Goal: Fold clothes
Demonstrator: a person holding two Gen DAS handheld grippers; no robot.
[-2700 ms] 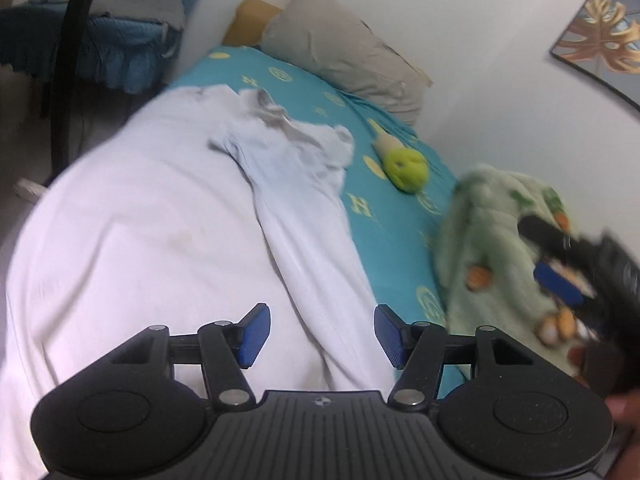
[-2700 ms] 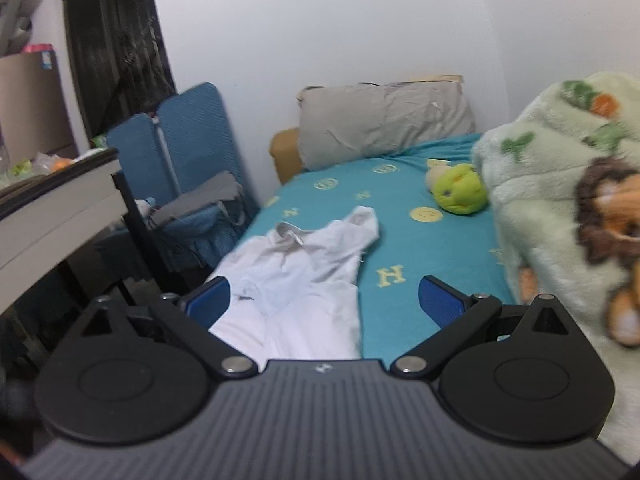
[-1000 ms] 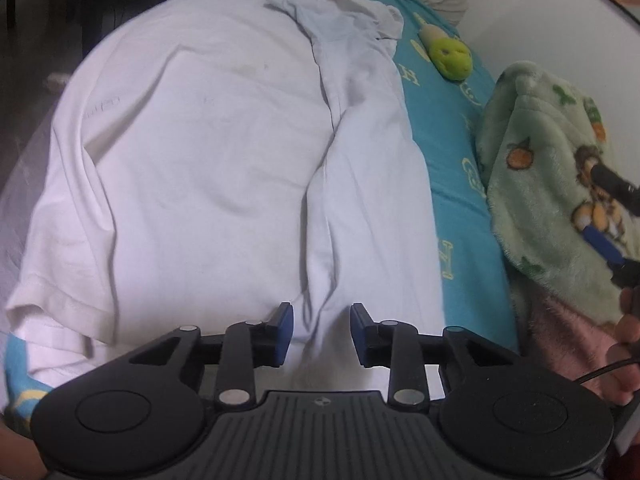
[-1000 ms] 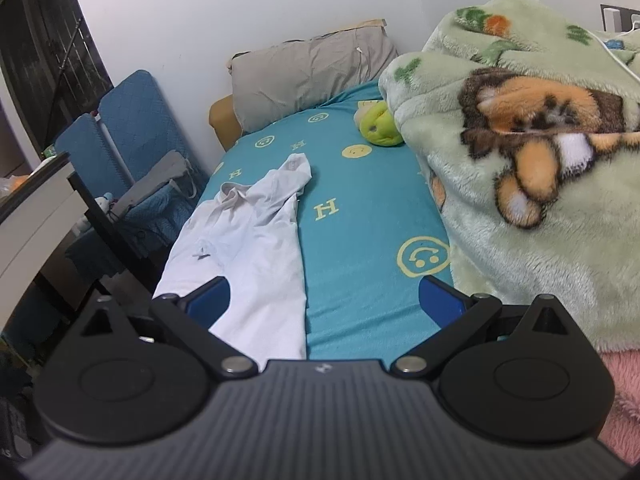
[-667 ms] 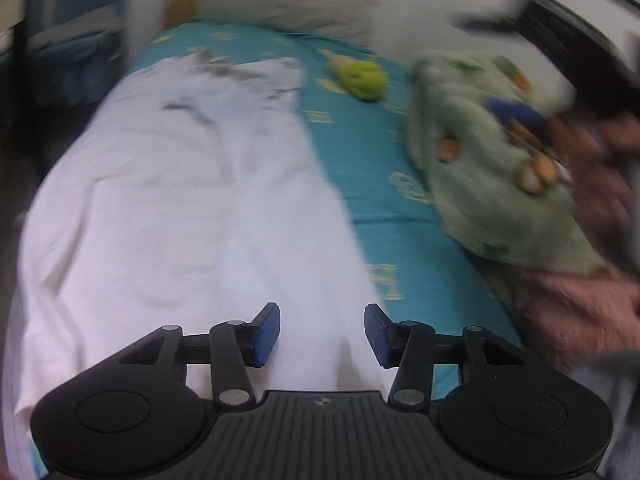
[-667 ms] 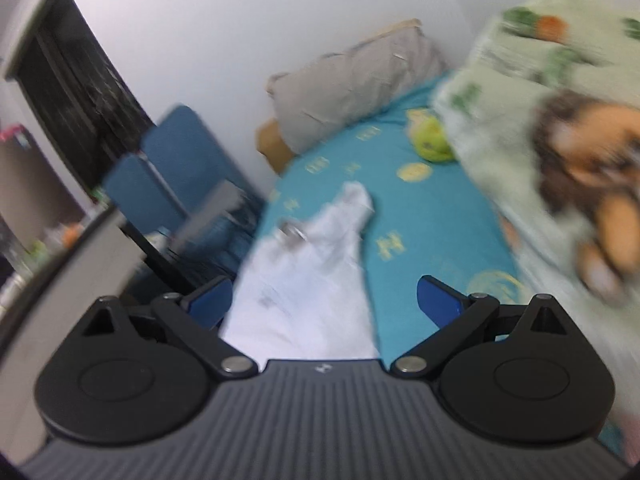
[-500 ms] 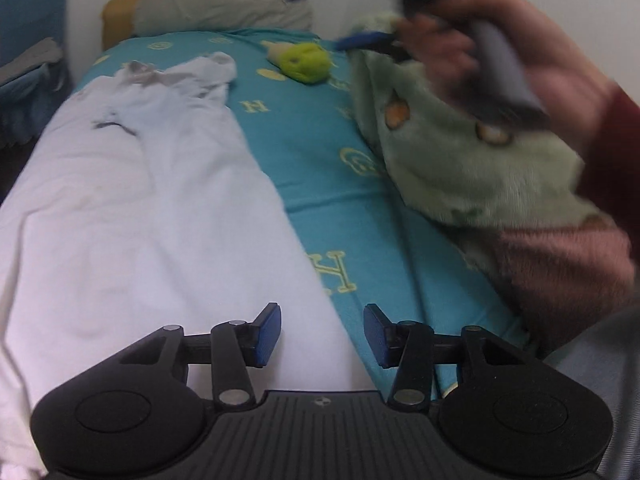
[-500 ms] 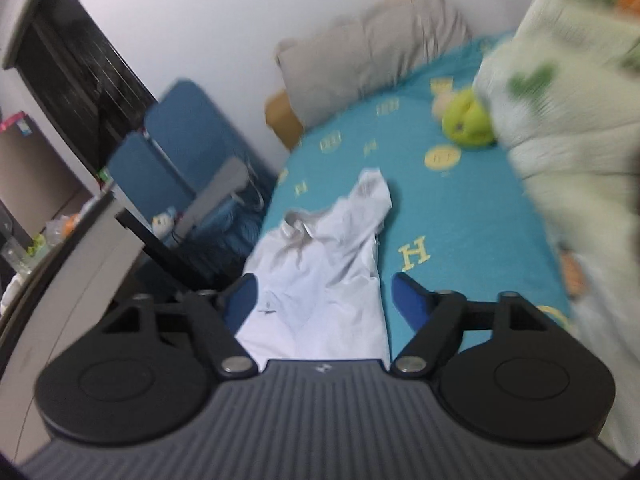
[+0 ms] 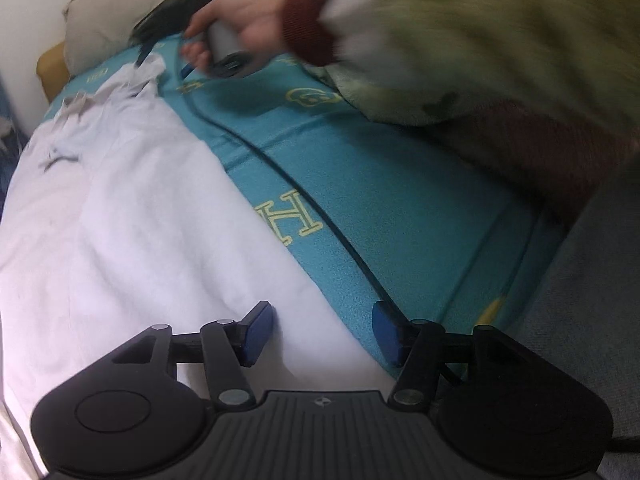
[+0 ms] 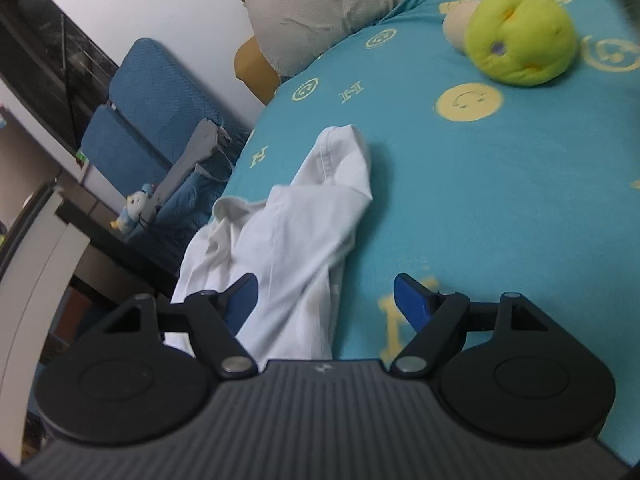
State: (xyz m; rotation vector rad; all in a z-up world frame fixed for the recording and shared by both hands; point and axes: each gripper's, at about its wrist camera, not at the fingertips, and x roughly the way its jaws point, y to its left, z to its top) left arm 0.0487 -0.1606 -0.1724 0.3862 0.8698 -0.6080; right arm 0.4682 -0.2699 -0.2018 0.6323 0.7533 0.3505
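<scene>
A white shirt [image 9: 120, 200] lies spread on the teal bed sheet [image 9: 400, 208]. My left gripper [image 9: 322, 334] hovers low over the shirt's near right edge. Its jaws are opening, and the hem lies under the gap without being pinched. In the right wrist view the shirt's sleeve and shoulder [image 10: 320, 208] lie bunched near the collar. My right gripper [image 10: 326, 302] stands open just above that fabric, pads not touching it. The left wrist view shows a hand [image 9: 240, 28] holding the right gripper [image 9: 164, 60] at the shirt's far end, blurred.
A yellow-green plush toy [image 10: 520, 48] and a grey pillow [image 10: 340, 4] lie at the head of the bed. A green printed blanket [image 9: 480, 40] is piled along the right side. A black cable [image 9: 280, 168] crosses the sheet. A blue folded chair [image 10: 152, 92] and a desk [image 10: 40, 260] stand at the left.
My left gripper rolled and shifted to the shirt's right edge, its jaws widening. The right gripper swung down and forward from beside the blanket to the sleeve, its jaws narrower than before.
</scene>
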